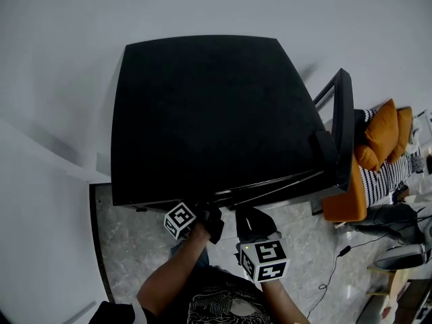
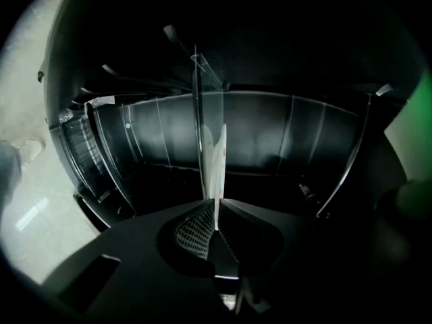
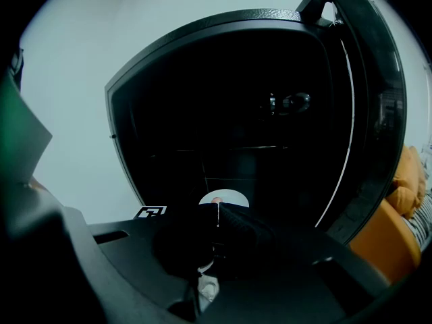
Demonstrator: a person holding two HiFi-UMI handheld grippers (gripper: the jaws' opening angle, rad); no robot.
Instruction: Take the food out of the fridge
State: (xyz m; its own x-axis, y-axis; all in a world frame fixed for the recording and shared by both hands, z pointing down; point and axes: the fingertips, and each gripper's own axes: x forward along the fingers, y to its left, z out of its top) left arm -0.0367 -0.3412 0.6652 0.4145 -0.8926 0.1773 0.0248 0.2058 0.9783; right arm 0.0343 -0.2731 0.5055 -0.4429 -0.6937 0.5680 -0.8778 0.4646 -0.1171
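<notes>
Left tongs (image 1: 208, 211) and right tongs (image 1: 246, 214): black bodies, each fitted with a white cube (image 1: 264, 260) bearing black square markers. Clothing: dark top (image 1: 216, 306) with pale printed pattern.

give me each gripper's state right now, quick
left gripper: closed on a thin clear panel
right gripper: closed, empty

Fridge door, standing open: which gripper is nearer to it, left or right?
Right. The right gripper is at the fridge front, on the side of the open door; the left gripper, shut on a thin clear sheet, is beside it, farther from the door.
</notes>
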